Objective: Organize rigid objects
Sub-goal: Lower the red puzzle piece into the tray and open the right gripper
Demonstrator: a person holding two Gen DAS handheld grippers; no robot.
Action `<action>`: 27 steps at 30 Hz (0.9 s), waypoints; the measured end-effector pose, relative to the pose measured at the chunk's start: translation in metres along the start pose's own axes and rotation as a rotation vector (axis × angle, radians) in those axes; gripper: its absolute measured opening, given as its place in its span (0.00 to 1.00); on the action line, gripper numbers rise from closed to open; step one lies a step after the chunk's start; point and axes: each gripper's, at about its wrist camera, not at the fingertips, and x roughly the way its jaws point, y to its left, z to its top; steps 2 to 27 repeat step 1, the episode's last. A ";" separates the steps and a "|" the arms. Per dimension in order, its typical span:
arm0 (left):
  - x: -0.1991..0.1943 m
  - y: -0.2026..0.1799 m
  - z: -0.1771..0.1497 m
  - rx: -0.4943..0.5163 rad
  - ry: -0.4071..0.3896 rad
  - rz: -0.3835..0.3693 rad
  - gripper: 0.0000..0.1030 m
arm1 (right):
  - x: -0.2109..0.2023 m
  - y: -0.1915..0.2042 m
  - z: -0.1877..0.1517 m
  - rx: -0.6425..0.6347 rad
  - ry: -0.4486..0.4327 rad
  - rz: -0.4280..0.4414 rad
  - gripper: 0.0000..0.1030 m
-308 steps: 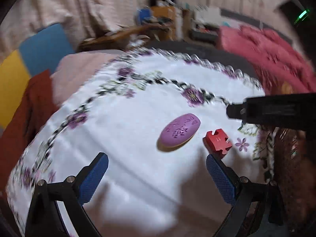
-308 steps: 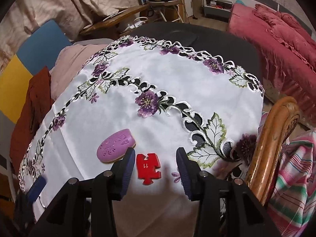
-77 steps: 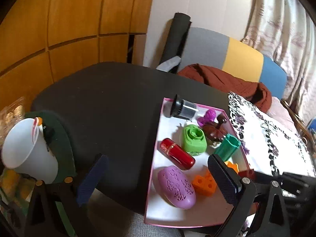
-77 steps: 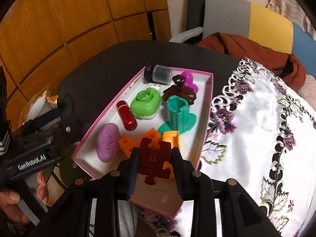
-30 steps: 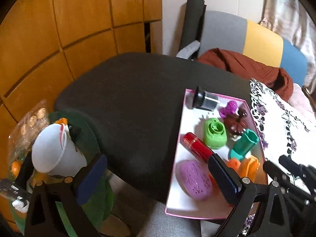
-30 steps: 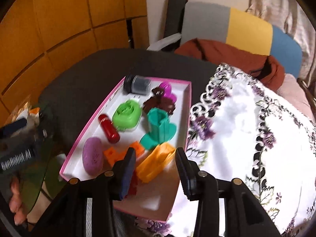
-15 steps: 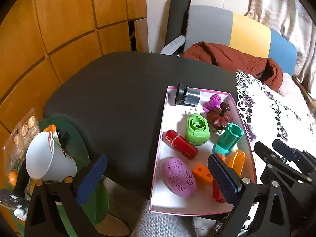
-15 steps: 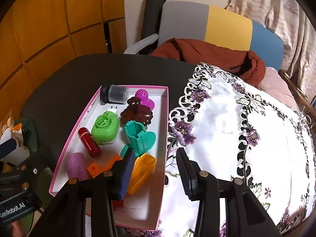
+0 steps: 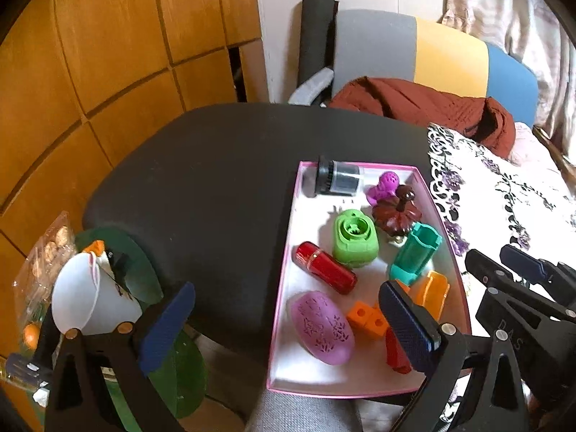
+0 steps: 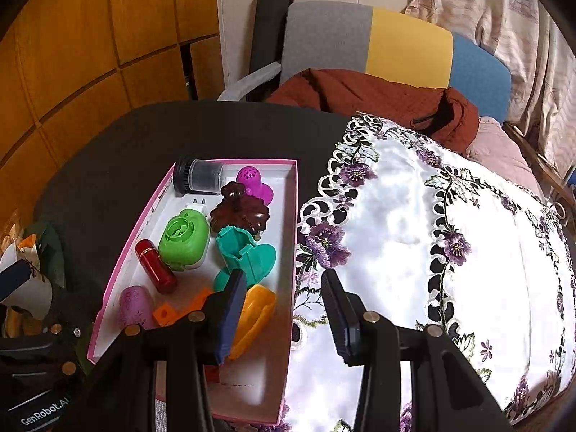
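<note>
Pink tray (image 9: 284, 288) holds ten items; my left claw (image 9: 284, 327) and right claw (image 10: 284, 318) both spread, empty; tablecloth (image 10: 450, 252) bare.

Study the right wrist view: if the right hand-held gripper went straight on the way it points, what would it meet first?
Probably the embroidered white tablecloth, just beside the pink tray. The right hand-held gripper is open and empty; depth is hard to judge.

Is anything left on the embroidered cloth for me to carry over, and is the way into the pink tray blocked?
Nothing rigid shows on the embroidered tablecloth. The pink tray is open-topped and nothing covers it. The right gripper is open and empty above the tray's right wall. The left gripper is open and empty too.
</note>
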 end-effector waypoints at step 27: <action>0.000 -0.001 0.000 0.004 0.000 -0.004 1.00 | 0.000 0.000 0.000 0.002 0.002 0.002 0.42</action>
